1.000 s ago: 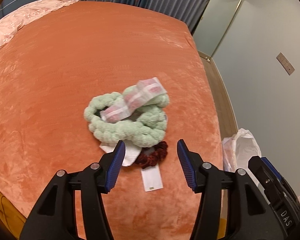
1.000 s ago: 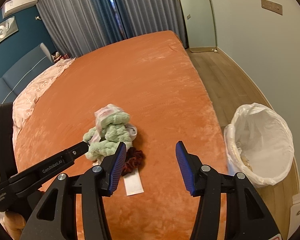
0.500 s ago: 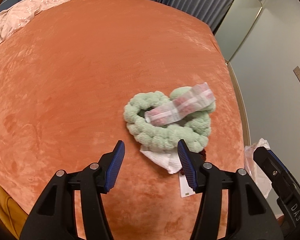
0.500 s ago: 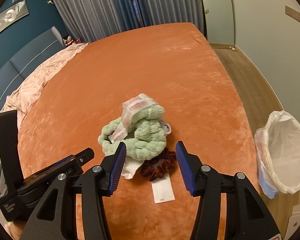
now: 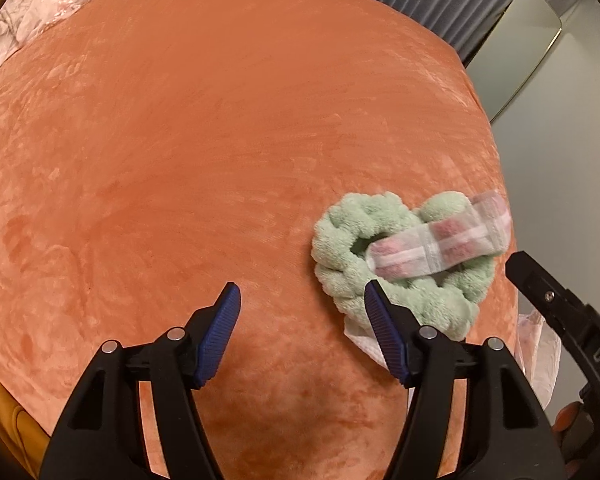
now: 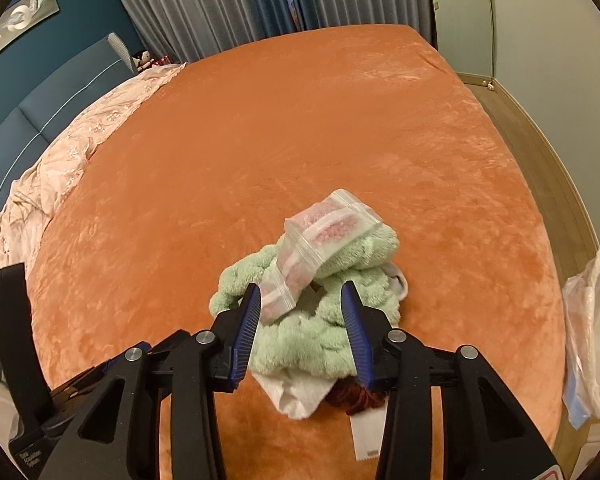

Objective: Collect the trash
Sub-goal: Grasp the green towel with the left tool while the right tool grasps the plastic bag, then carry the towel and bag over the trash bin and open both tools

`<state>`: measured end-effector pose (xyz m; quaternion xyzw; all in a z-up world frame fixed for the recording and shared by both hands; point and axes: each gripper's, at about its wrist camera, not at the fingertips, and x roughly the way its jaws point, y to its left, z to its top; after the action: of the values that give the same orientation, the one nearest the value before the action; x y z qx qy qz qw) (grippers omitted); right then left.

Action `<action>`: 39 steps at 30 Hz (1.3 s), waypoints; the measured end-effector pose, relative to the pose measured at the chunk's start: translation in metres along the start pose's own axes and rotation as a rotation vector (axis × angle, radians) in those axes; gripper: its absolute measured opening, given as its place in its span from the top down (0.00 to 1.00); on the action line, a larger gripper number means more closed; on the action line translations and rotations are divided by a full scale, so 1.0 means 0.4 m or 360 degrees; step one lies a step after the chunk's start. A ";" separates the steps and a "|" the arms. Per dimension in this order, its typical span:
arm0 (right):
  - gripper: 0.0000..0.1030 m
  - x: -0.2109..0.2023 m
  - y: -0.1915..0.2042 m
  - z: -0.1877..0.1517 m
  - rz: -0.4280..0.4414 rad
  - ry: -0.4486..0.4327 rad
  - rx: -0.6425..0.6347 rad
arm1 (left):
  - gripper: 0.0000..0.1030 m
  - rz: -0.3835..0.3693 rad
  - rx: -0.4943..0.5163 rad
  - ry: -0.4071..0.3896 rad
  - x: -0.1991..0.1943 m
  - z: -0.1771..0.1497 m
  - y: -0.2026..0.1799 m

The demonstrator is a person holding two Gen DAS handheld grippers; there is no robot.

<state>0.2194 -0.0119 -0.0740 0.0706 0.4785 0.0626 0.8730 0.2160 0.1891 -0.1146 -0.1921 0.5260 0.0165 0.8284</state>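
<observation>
A small pile lies on the orange bed (image 6: 340, 128). A clear plastic packet with pink contents (image 6: 324, 236) (image 5: 440, 246) rests on a green fluffy braided band (image 6: 312, 340) (image 5: 380, 276). Under the band are a white tissue (image 6: 296, 394) (image 5: 366, 342), a dark red scrunchie (image 6: 354, 396) and a white paper tag (image 6: 366, 436). My right gripper (image 6: 300, 312) is open just above the pile, its jaws either side of the packet's near end and the band. My left gripper (image 5: 300, 312) is open and empty over bare blanket left of the pile.
A bin lined with a white plastic bag (image 6: 592, 328) stands on the wooden floor right of the bed; its bag also shows in the left wrist view (image 5: 540, 356). A pink crumpled quilt (image 6: 60, 168) lies at the bed's far left. Curtains hang behind.
My right gripper has swung left from the bin side and come down over the pile. My left gripper has shifted left, off the pile, onto bare blanket. Both stay open.
</observation>
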 end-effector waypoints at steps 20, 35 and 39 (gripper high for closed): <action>0.99 -0.037 -0.043 0.072 0.0047 -0.0163 0.0143 | 0.41 -0.0091 0.0037 0.0132 0.130 0.044 -0.096; 0.99 -0.205 -0.147 0.085 -0.0026 -0.0363 0.0230 | 0.89 -0.0138 0.0059 0.0142 0.103 0.021 -0.129; 0.99 -0.266 -0.158 0.086 -0.0015 -0.0430 0.0239 | 0.89 -0.0179 0.0125 0.0032 0.006 0.025 -0.173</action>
<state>0.1940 -0.0949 0.0208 0.1411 0.3605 0.0125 0.9219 0.2418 0.1282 -0.0923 -0.1888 0.5230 -0.0526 0.8295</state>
